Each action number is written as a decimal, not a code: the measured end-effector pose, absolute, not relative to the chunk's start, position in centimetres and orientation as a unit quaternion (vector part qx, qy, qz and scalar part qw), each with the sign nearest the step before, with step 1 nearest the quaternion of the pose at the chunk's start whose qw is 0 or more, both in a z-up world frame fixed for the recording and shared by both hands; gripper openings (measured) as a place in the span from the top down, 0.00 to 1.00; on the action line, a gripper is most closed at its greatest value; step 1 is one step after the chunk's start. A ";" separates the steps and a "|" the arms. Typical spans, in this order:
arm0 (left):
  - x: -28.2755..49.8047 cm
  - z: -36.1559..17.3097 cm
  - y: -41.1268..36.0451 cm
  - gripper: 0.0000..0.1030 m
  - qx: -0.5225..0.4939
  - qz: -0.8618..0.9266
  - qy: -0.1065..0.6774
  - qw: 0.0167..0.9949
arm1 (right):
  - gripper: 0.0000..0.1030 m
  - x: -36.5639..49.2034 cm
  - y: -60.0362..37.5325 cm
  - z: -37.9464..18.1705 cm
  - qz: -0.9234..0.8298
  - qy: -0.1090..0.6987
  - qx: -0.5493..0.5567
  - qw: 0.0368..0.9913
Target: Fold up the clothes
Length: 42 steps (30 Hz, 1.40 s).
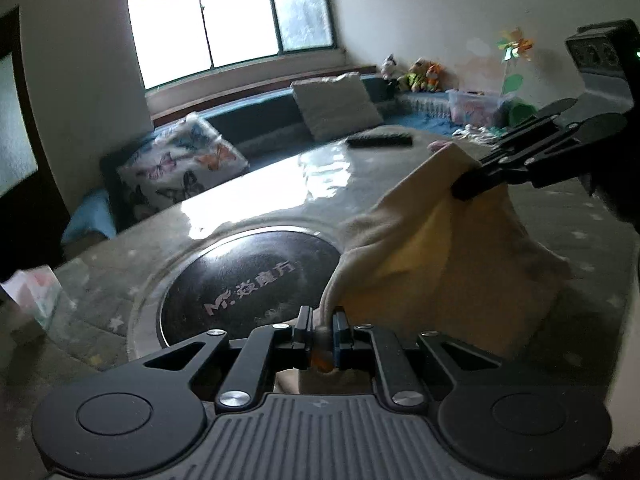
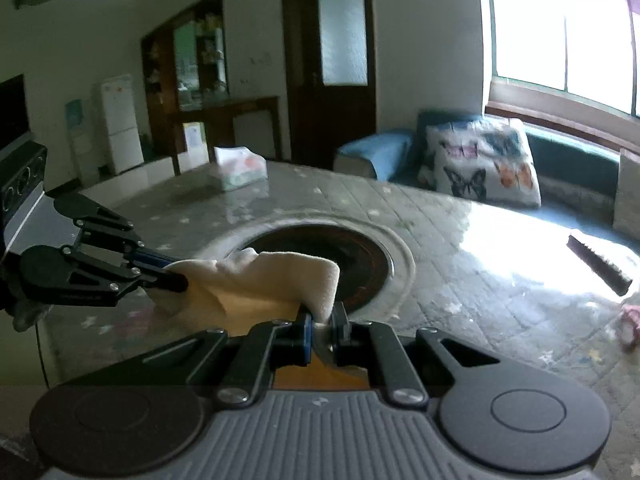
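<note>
A cream garment [image 1: 440,256] hangs lifted between both grippers above the grey table [image 1: 248,208]. My left gripper [image 1: 323,330] is shut on one corner of it. My right gripper [image 1: 466,184] enters the left wrist view from the right, shut on the other corner. In the right wrist view the right gripper [image 2: 322,330] is shut on the garment [image 2: 272,276], and the left gripper [image 2: 176,276] holds its far end at the left. The cloth sags between them, a yellowish inner side showing.
A round black hob [image 1: 248,280] is set in the table's middle, below the garment. A tissue pack [image 2: 238,168] and a dark remote [image 1: 380,140] lie on the table. A small pink item [image 2: 630,324] lies at the right. A sofa with cushions [image 2: 480,164] stands behind.
</note>
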<state>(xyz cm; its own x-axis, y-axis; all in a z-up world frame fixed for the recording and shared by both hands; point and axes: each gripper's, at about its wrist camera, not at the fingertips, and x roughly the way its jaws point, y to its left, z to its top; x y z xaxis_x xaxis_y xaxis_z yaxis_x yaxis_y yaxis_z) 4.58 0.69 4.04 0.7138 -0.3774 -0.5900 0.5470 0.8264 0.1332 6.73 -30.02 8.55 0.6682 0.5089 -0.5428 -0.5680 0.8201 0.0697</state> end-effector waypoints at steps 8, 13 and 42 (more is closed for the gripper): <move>8.9 0.4 1.8 0.89 0.113 -0.220 0.334 0.910 | 0.81 12.0 -29.2 3.4 0.246 0.320 -0.023 0.915; 9.1 0.1 2.4 0.86 0.102 -0.210 0.337 0.912 | 0.81 12.8 -30.5 1.9 0.217 0.337 0.001 0.916; 1.0 0.6 0.2 0.66 0.056 -0.240 0.324 0.914 | 0.58 0.8 -28.1 1.3 0.284 0.307 -0.005 0.909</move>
